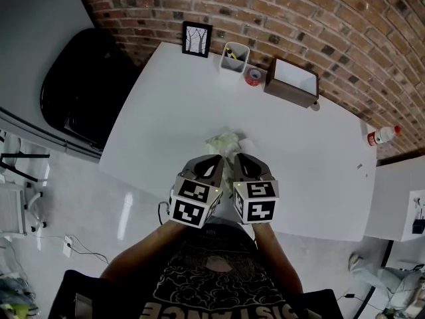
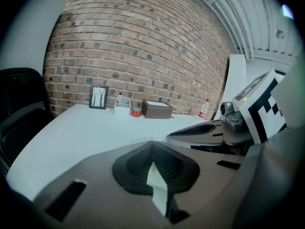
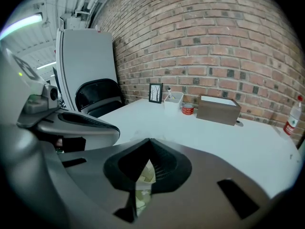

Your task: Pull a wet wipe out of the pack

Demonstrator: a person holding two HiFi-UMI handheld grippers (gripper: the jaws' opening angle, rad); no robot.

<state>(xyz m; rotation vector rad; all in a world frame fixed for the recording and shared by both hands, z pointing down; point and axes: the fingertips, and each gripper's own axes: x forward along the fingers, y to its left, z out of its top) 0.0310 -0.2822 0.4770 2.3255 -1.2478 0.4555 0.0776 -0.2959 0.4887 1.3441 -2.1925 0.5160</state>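
Wet wipe pack (image 1: 222, 141) — pale green and crumpled — lies on the white table (image 1: 166, 111), well short of the brown box (image 1: 291, 80), on the person's side of it. Both grippers sit side by side, nearer the person than the pack. The right gripper (image 3: 149, 143) has its jaws closed on the pack; the left gripper (image 2: 152, 144) pinches a white wet wipe (image 2: 155, 176) between closed jaws.

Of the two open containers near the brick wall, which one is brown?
The wide box, right of the red roll; the other container, the narrow cup left of that roll, is white.
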